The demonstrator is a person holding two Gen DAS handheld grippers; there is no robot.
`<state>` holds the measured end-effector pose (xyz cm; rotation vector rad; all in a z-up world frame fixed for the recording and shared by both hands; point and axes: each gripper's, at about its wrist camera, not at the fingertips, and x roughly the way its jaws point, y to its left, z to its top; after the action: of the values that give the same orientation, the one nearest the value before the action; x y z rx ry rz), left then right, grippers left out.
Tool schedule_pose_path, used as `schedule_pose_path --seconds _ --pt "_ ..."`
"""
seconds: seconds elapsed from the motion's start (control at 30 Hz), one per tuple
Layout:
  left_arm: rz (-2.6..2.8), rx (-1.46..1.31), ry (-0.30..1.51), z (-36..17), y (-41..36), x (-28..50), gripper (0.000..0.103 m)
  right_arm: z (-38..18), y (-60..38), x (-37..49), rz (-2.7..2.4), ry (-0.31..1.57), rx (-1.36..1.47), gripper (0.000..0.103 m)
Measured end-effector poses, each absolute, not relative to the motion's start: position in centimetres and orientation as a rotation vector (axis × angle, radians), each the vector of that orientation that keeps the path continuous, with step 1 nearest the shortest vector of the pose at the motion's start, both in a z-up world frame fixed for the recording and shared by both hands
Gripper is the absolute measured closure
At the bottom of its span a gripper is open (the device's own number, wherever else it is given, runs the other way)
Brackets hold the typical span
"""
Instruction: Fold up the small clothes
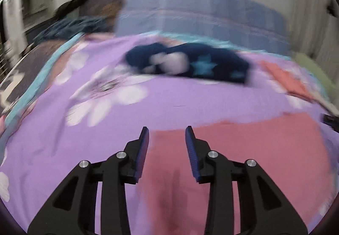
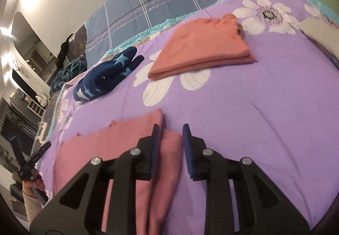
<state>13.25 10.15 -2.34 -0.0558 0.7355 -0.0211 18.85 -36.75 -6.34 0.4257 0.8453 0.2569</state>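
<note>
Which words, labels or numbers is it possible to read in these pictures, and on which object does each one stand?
"love" - repeated in small white script along the stripes of the blue plaid quilt, right wrist view.
In the left wrist view the quilt is too blurred to read.
No other text is visible.

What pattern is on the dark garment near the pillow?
Light blue stars on the crumpled navy garment, clearest in the right wrist view.

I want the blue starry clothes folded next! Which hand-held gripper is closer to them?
Left, though only slightly, it seems. The left hand-held gripper points straight at the blue starry clothes across the purple blanket. The right hand-held gripper hovers over the pink cloth, farther right.
</note>
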Motion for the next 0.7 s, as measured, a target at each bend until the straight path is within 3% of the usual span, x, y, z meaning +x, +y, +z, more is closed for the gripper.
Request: schedule_pose_path --seconds 0.1,0.17,0.2,0.23,0.47,0.57,0.7 --pt "-0.208 0.016 0.745 -1.6 3.0 10.8 0.060 -7.1 -37.6 18.5 0.312 0.893 0.478 0.078" --pt "-0.376 0.036 0.781 -2.2 -2.5 8.9 0.058 -8.1 -37.3 18.6 0.369 0.934 0.502 0.064" --pt "-0.445 0.041 0.797 -2.5 -4.9 8.1 0.058 -8.5 -36.9 18.8 0.407 0.960 0.507 0.052" --pt "-0.507 0.048 0.810 -3.0 -7.3 7.2 0.058 -9.0 -36.5 19.0 0.450 0.986 0.502 0.051" --pt "-0.742 0.258 0.846 -5.3 -20.9 1.6 0.058 -9.6 -34.9 22.1 0.562 1.056 0.459 0.048" --pt "-0.769 0.361 0.846 -6.0 -23.5 -0.2 0.049 -10.6 -35.3 22.0 0.597 1.003 0.490 0.048" --pt "-0.727 0.527 0.852 -7.9 -25.9 -1.5 0.048 -10.5 -35.2 21.3 0.630 0.958 0.430 0.048"
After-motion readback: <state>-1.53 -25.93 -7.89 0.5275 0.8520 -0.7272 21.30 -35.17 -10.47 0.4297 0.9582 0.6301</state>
